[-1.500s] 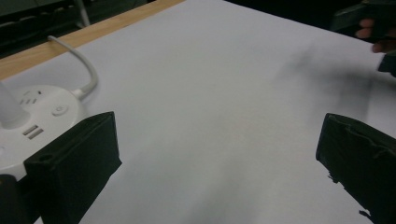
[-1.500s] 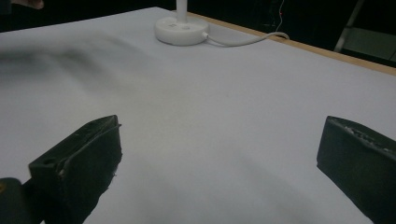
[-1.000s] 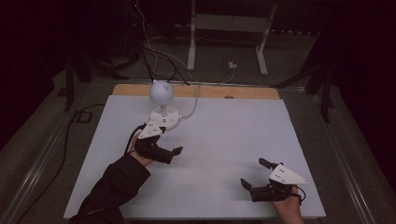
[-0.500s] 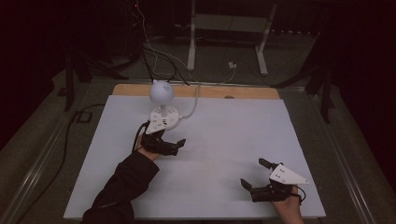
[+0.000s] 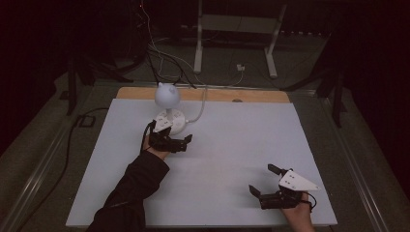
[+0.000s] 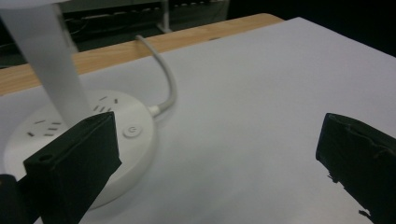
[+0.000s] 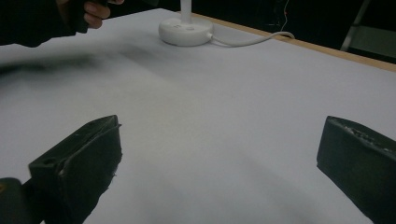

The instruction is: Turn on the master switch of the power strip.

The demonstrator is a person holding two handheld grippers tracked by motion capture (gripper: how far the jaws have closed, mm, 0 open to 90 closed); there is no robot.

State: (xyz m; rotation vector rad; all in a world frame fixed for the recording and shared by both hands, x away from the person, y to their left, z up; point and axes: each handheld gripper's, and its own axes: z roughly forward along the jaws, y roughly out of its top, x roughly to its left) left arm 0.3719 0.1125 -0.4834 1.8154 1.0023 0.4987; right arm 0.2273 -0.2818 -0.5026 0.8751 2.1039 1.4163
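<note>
While counting: one white desk lamp [image 5: 168,108] near the table's [image 5: 232,140] far left, round base with a power button [image 6: 132,131], globe head on a stem, one white cable [image 6: 166,84] curling off the far wooden edge. Two tongs. Left tongs [image 5: 183,143] just beside the lamp base at its near right, jaws wide apart, gripping nothing. Right tongs [image 5: 262,180] down by the near right corner, also gaping, empty. No containers anywhere. Loads of bare white sheet between both tongs and toward the far right edge.
</note>
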